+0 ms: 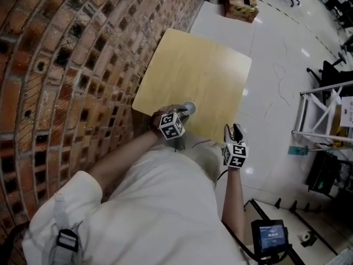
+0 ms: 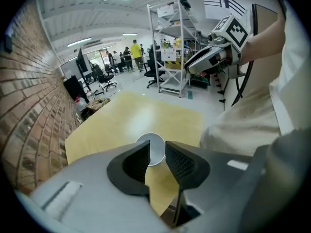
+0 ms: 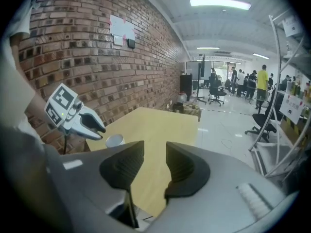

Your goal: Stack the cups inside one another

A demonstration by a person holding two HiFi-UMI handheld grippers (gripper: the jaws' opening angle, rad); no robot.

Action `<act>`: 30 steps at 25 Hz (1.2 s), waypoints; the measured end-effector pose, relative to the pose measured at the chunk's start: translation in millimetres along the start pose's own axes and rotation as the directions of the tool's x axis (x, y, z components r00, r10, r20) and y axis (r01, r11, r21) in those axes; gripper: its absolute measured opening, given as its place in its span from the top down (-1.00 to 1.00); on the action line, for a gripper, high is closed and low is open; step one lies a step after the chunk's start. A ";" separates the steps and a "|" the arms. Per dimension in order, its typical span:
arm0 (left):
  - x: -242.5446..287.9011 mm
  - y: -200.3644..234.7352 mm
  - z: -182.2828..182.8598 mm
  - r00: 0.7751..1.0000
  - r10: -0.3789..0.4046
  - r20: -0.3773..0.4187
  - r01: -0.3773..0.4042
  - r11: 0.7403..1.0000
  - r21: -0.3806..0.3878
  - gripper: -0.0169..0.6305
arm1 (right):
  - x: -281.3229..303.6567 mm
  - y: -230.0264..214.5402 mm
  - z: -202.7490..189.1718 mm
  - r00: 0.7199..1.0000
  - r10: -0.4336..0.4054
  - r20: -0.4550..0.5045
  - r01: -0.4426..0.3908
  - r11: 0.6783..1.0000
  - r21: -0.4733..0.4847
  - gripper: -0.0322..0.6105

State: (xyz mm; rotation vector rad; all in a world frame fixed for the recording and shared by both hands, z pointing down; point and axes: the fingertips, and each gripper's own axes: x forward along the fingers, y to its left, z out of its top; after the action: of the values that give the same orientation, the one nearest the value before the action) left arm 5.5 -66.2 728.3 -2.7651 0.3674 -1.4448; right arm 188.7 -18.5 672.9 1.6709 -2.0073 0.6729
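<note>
A white cup (image 1: 188,108) stands upright near the front edge of the pale wooden table (image 1: 193,65); I cannot tell whether others sit inside it. My left gripper (image 1: 183,115) hovers just short of it, open. In the left gripper view the cup (image 2: 151,148) shows beyond the gap between the pads, untouched. My right gripper (image 1: 235,130) is off the table's front right corner, over the floor, open with nothing between its fingers. The right gripper view shows the cup (image 3: 114,140) under the left gripper (image 3: 95,125). The left gripper view catches the right gripper (image 2: 194,64) raised at the upper right.
A brick wall (image 1: 66,65) runs along the table's left side. A cardboard box (image 1: 241,3) lies on the white floor beyond the table. A metal shelf rack (image 1: 325,115) stands at the right. Office chairs and people are far off.
</note>
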 end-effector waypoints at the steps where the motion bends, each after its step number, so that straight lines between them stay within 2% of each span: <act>1: -2.8 3.4 -0.7 1.000 0.007 0.012 -0.007 0.999 -0.037 0.58 | 0.3 -2.0 9.3 1.000 0.001 0.017 -0.001 1.000 0.002 0.44; 5: -25.9 26.1 2.9 0.995 0.066 0.081 -0.047 0.976 -0.212 0.58 | 3.1 -1.1 40.8 0.997 0.028 0.075 -0.028 1.000 -0.005 0.44; 8: -32.2 38.1 -4.5 0.987 0.106 0.117 -0.053 0.922 -0.384 0.56 | 3.6 -2.3 59.9 0.993 0.054 0.100 -0.050 0.998 -0.041 0.44; 11: -33.2 43.1 -8.6 0.985 0.123 0.117 -0.050 0.869 -0.493 0.53 | -2.3 -10.3 76.4 0.989 0.059 0.138 -0.054 0.998 -0.043 0.44; 13: -35.4 45.2 -8.2 0.982 0.137 0.130 -0.038 0.818 -0.574 0.53 | -10.3 -15.6 84.5 0.985 0.058 0.164 -0.053 0.998 -0.035 0.44; 16: -43.8 55.6 0.2 0.966 0.198 0.168 -0.023 0.708 -0.706 0.55 | -27.2 -25.7 98.3 0.976 0.052 0.210 -0.048 0.999 -0.026 0.44; 17: -47.7 58.3 5.7 0.959 0.220 0.177 -0.023 0.687 -0.726 0.55 | -34.2 -29.0 102.0 0.973 0.049 0.225 -0.045 0.999 -0.022 0.44; 18: -51.3 58.6 12.8 0.954 0.235 0.187 -0.024 0.682 -0.731 0.55 | -41.8 -32.1 104.1 0.970 0.045 0.238 -0.043 0.999 -0.016 0.44; 20: -55.8 52.7 31.4 0.946 0.242 0.213 -0.019 0.701 -0.712 0.57 | -58.9 -39.8 104.4 0.965 0.035 0.260 -0.035 0.999 -0.004 0.44; 23: -59.2 41.3 63.9 0.935 0.240 0.261 -0.010 0.753 -0.657 0.58 | -82.3 -54.2 102.6 0.955 0.017 0.296 -0.020 1.000 0.008 0.44; 27: -76.4 21.8 96.3 0.906 0.287 0.311 -0.065 0.820 -0.569 0.58 | -114.4 -64.4 80.6 0.950 -0.003 0.312 0.001 1.000 0.008 0.47; 28: -81.0 12.3 101.2 0.903 0.291 0.315 -0.078 0.834 -0.546 0.61 | -125.2 -66.7 70.0 0.951 -0.012 0.310 0.008 1.000 0.014 0.47; 30: -86.1 -4.1 111.3 0.903 0.284 0.322 -0.088 0.856 -0.509 0.82 | -146.4 -76.3 52.7 0.948 -0.035 0.315 0.026 0.999 0.033 0.47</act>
State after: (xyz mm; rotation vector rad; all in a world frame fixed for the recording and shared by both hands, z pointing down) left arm 49.2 -56.4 594.8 -3.1671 1.0861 -0.8070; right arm 287.7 50.0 548.3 1.9245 -2.1883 0.4449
